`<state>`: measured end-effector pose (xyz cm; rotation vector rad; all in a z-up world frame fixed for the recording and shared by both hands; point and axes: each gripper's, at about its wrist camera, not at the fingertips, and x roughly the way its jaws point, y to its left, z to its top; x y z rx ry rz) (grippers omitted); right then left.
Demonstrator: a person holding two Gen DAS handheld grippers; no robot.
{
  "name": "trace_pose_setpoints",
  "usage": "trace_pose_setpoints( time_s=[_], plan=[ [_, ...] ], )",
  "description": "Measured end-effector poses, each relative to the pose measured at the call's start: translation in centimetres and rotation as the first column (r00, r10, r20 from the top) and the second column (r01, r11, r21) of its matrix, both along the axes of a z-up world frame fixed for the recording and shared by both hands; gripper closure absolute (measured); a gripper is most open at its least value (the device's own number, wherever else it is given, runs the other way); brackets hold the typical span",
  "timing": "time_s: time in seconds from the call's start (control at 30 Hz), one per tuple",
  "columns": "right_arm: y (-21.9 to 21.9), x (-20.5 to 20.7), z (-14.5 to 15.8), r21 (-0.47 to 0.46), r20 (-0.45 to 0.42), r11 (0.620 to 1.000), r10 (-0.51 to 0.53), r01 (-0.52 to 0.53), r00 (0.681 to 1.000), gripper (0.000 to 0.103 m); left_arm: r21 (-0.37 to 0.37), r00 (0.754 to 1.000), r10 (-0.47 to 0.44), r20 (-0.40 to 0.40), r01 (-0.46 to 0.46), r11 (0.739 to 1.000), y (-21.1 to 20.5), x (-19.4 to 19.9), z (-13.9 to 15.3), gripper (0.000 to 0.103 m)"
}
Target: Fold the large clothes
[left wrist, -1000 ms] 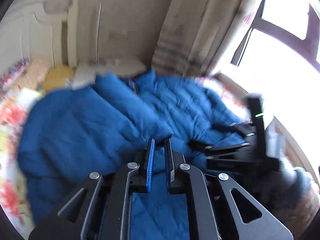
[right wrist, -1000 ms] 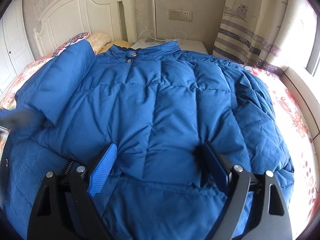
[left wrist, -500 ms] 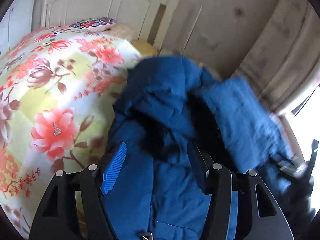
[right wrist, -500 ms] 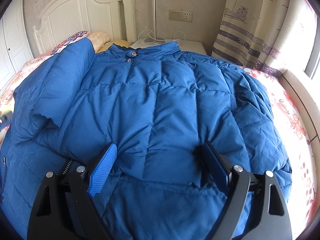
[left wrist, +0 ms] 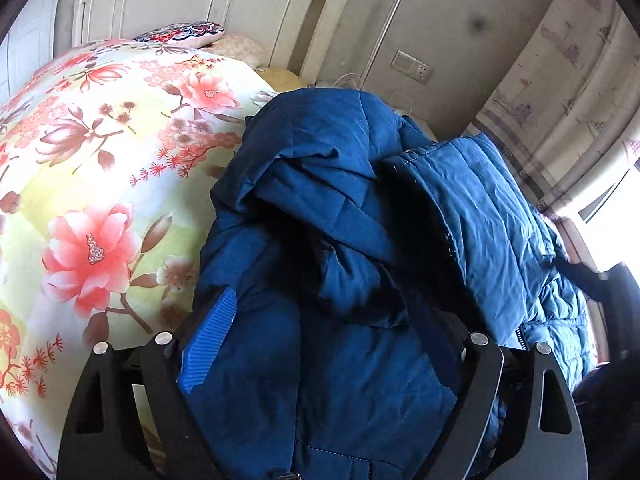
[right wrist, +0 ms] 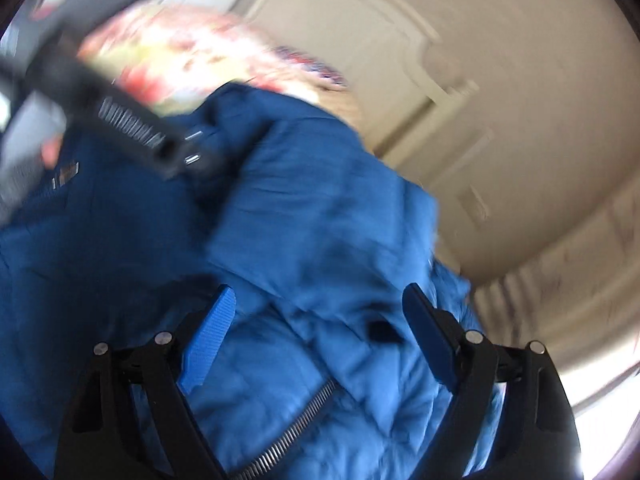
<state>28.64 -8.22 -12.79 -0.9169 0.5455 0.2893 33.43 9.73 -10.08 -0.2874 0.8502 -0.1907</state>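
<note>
Overhead, both grippers' jaws agape above jacket (left wrist: 320,240).

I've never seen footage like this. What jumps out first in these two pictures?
A big blue puffer jacket fills the middle of both views, heaped in rumpled folds on the bed. To its left in the left wrist view lies a bright floral bedspread with large pink flowers. At the bottom of each picture a black two-fingered tool with blue pads stands open over the jacket: the left tool and the right tool.

Bed with floral quilt (left wrist: 100,168); white panelled headboard (left wrist: 240,4) against beige wall (left wrist: 460,20); wall socket (left wrist: 412,67) beside it; patterned curtain (left wrist: 568,92); bright daylight from window (left wrist: 612,208) at right.
</note>
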Motion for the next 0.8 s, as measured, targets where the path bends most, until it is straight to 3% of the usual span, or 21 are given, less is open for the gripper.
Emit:
trace_pose_setpoints(
  time_s=[0.1,0.13,0.17,0.2,0.23,0.3,0.33,0.37,0.4,0.43,0.5,0.53,0.57,0.6,0.67,0.8],
  plan=[
    [0.6,0.8,0.2,0.014,-0.015,1.000,0.025,-0.024,1.000,0.029,-0.020,1.000,-0.002,0.002,0.002,1.000,0.2,0.0,0.0,0.018],
    [0.5,1.1,0.5,0.030,-0.033,0.999,0.028,-0.027,0.999,0.050,-0.023,1.000,-0.002,0.002,0.002,1.000,0.2,0.0,0.0,0.018],
    [-0.2,1.5,1.4,0.088,-0.069,0.996,0.028,-0.022,0.997,0.072,-0.025,1.000,-0.003,0.003,0.003,1.000,0.2,0.0,0.0,0.018],
    [-1.4,1.9,2.8,0.199,-0.106,0.980,0.029,-0.007,0.994,0.080,-0.026,1.000,-0.003,0.003,0.003,1.000,0.2,0.0,0.0,0.018],
    [-2.8,2.0,4.2,0.299,-0.116,0.954,0.020,0.016,0.993,0.086,-0.027,1.000,-0.003,0.003,0.003,1.000,0.3,0.0,0.0,0.018],
    [-6.9,2.2,7.0,0.522,-0.135,0.848,-0.023,0.091,0.991,0.088,-0.030,1.000,-0.002,0.004,0.003,1.000,0.3,0.0,0.0,0.018],
    [-10.2,2.2,8.4,0.666,-0.160,0.730,-0.057,0.150,0.986,0.089,-0.032,1.000,-0.003,0.004,0.003,0.999,0.3,0.0,0.0,0.018],
    [-13.9,2.1,9.2,0.784,-0.187,0.586,-0.096,0.207,0.978,0.089,-0.033,1.000,-0.003,0.004,0.003,0.999,0.3,0.0,0.0,0.018],
    [-16.7,1.8,9.3,0.846,-0.214,0.470,-0.131,0.251,0.968,0.089,-0.035,1.000,-0.004,0.004,0.004,0.999,0.3,0.0,0.0,0.017],
    [-20.5,1.5,8.8,0.898,-0.271,0.307,-0.175,0.314,0.946,0.089,-0.036,1.000,-0.005,0.005,0.005,0.999,0.3,0.0,0.0,0.017],
    [-26.6,1.2,6.4,0.900,-0.408,0.062,-0.235,0.432,0.882,0.084,-0.036,1.000,-0.006,0.004,0.006,0.999,0.3,0.0,0.0,0.017],
    [-28.1,1.2,5.4,0.877,-0.457,0.026,-0.260,0.480,0.850,0.074,-0.035,1.000,-0.007,0.004,0.007,0.999,0.3,0.0,-0.1,0.017],
    [-29.3,1.4,4.3,0.851,-0.501,0.010,-0.283,0.525,0.818,0.051,-0.034,1.000,-0.008,0.003,0.008,0.999,0.3,0.1,0.0,0.016],
    [-30.2,1.5,3.4,0.831,-0.535,-0.002,-0.279,0.556,0.798,0.042,-0.034,1.000,-0.009,0.003,0.009,0.999,0.2,0.1,-0.1,0.016],
    [-30.9,1.1,1.9,0.823,-0.560,-0.041,-0.228,0.566,0.797,0.040,-0.035,1.000,-0.011,0.002,0.011,0.999,0.3,0.1,-0.1,0.016],
    [-30.7,1.9,1.8,0.816,-0.569,-0.043,-0.227,0.576,0.790,0.040,-0.039,1.000,-0.012,0.002,0.012,0.999,0.3,0.2,-0.1,0.015]
  ],
)
